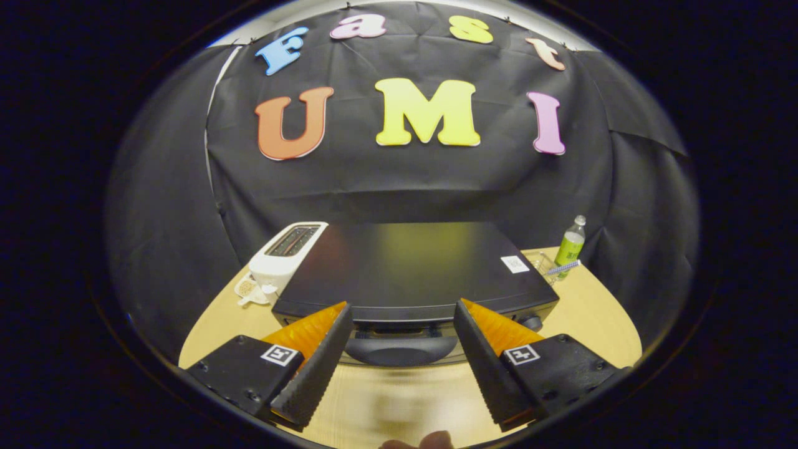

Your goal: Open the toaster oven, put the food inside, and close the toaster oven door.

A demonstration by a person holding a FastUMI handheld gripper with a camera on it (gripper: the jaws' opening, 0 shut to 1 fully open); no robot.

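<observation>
A black toaster oven (411,265) sits on the light wooden table (598,324), seen from above and in front. Its curved door handle (400,350) lies between my two fingers, just below the oven's top front edge. The door looks closed against the body. My gripper (402,318) is open, fingers spread wide on either side of the handle and not pressing on it. No food is between the fingers.
A white slot toaster (288,252) stands against the oven's left side, with a small pale item (249,290) in front of it. A green bottle (570,244) and a clear container (548,265) stand behind the oven's right corner. A fingertip (430,441) shows beneath the gripper.
</observation>
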